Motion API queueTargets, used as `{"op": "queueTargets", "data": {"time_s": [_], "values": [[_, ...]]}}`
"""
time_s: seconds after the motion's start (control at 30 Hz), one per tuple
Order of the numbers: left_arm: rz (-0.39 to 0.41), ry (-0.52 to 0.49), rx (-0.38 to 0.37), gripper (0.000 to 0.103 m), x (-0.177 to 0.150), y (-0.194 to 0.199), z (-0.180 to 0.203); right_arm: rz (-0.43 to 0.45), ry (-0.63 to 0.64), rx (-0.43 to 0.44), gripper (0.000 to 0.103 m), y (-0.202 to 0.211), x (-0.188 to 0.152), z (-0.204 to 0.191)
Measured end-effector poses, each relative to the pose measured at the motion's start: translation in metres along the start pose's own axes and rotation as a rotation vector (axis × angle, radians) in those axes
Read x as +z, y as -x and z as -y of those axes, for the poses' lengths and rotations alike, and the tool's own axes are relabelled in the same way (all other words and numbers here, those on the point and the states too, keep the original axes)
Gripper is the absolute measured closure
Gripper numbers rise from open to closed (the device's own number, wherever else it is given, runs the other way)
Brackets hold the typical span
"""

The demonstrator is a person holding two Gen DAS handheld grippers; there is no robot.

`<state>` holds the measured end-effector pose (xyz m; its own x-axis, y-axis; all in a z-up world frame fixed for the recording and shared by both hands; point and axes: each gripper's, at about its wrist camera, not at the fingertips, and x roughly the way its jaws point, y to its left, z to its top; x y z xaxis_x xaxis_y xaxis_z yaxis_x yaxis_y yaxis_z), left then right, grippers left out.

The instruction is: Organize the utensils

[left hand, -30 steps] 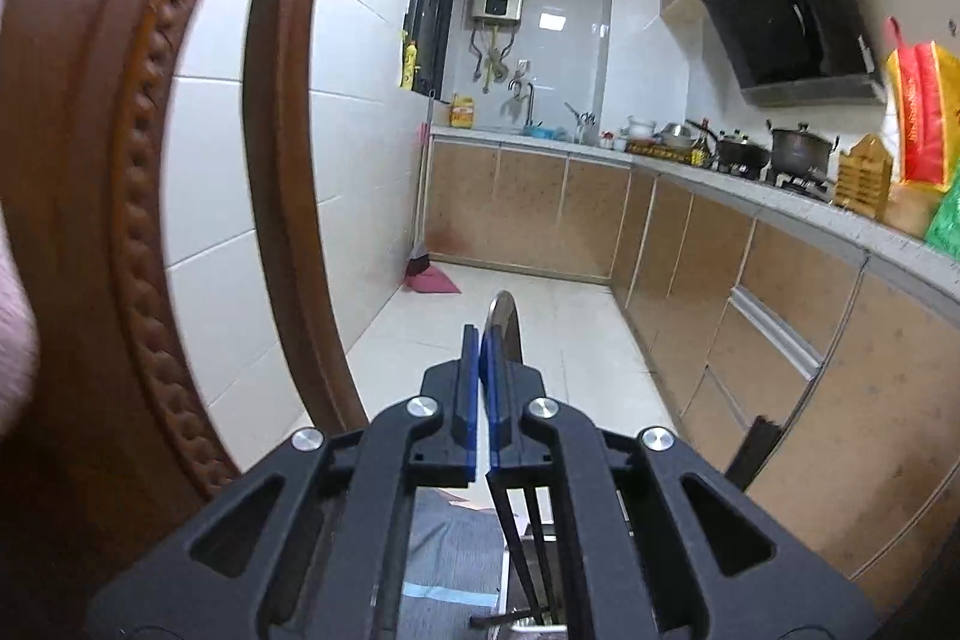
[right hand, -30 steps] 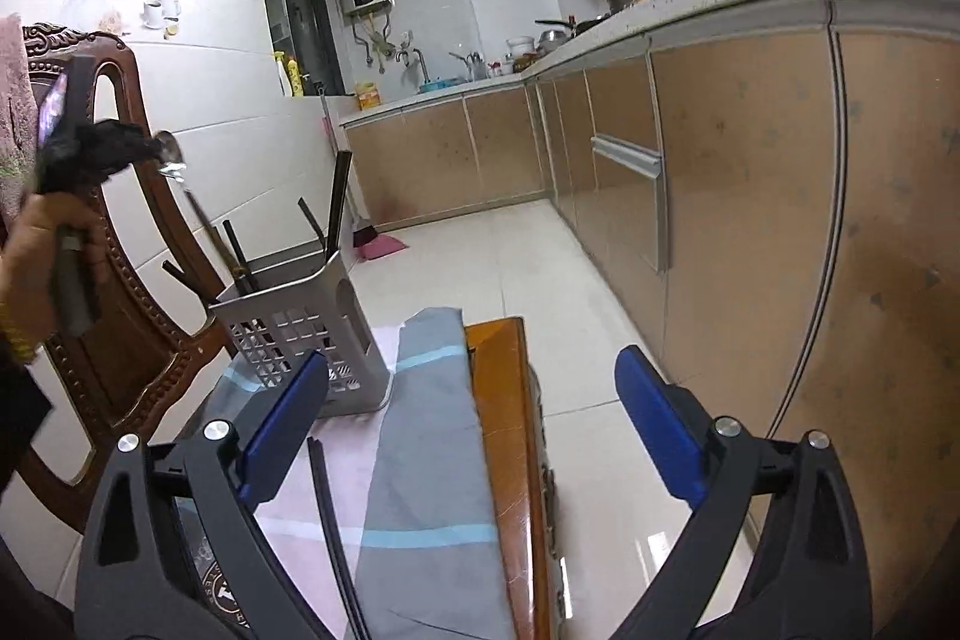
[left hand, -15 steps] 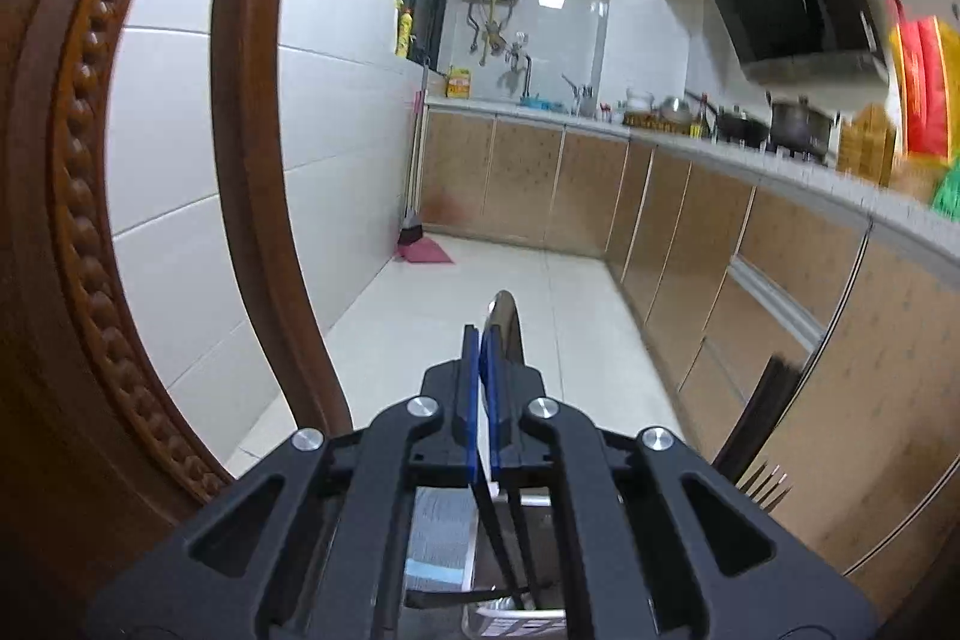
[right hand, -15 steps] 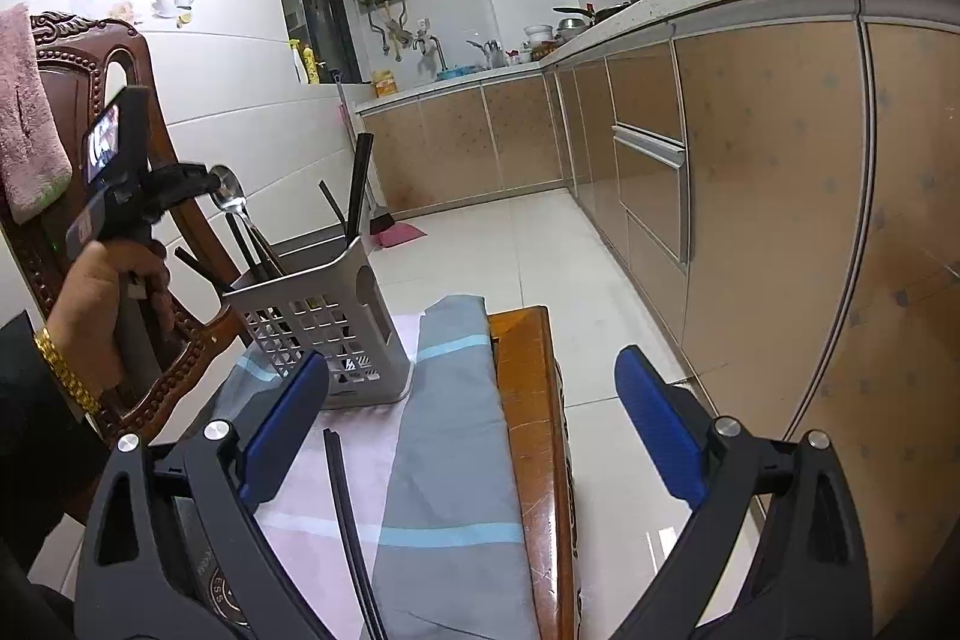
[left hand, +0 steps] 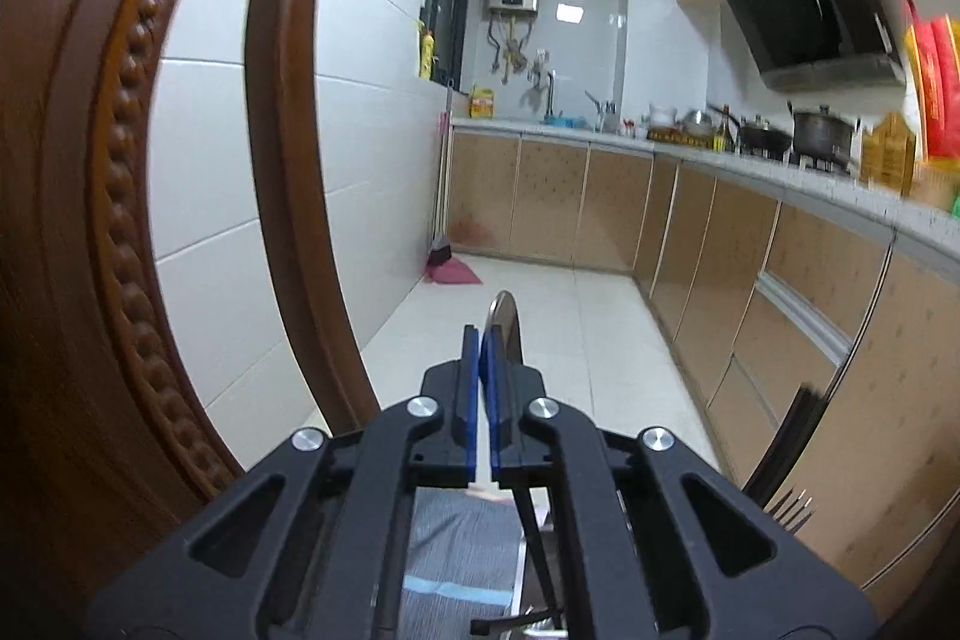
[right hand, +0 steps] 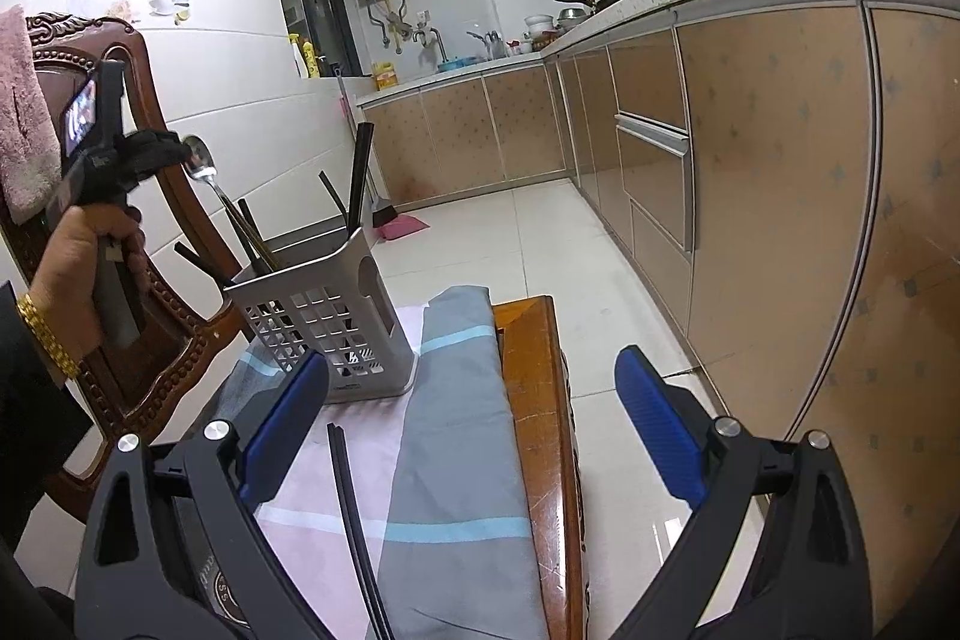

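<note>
Kitchen table (right hand: 528, 370), left tool (right hand: 180, 151) pinching spoon (right hand: 201, 163), bowl up, handle slanting into caddy (right hand: 324, 316)

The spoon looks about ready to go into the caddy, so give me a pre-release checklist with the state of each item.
1. Left hand-held gripper shut on the spoon near its bowl: ok.
2. Spoon handle points down into the caddy: ok; its tip is hidden behind other utensils.
3. Spoon handle resting on the caddy floor: cannot tell.
4. Caddy upright on the cloth: ok.
5. Room for the spoon among the utensils already standing in the caddy: cannot tell; several dark handles stand close to it.
6. Right hand-held gripper open, empty and short of the caddy: ok. The black chopsticks lie on the cloth below it, not yet stowed.
</note>
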<state>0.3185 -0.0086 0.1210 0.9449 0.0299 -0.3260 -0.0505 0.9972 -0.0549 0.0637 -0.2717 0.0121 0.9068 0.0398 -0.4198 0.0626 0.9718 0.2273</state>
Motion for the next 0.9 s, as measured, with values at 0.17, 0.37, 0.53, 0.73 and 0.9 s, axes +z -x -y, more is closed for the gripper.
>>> {"op": "queueTargets", "data": {"time_s": [0.17,0.37,0.53,0.73,0.9], "values": [[-0.085,-0.051,-0.010,0.101,-0.035,-0.012,0.009,-0.002,0.000,0.003,0.009,0.000,0.001,-0.001],[-0.159,-0.109,-0.060,0.073,-0.073,0.011,0.010,0.003,0.010,0.013,0.009,0.000,0.001,-0.006],[-0.133,-0.119,-0.098,0.018,-0.089,0.089,-0.006,0.024,0.044,0.023,0.009,0.007,0.001,-0.012],[-0.163,-0.068,-0.077,0.005,-0.113,0.185,-0.038,0.033,0.082,0.027,0.009,0.019,-0.002,-0.021],[-0.262,0.007,-0.111,0.004,-0.137,0.234,-0.052,0.031,0.107,0.048,0.009,0.042,-0.005,-0.038]]}}
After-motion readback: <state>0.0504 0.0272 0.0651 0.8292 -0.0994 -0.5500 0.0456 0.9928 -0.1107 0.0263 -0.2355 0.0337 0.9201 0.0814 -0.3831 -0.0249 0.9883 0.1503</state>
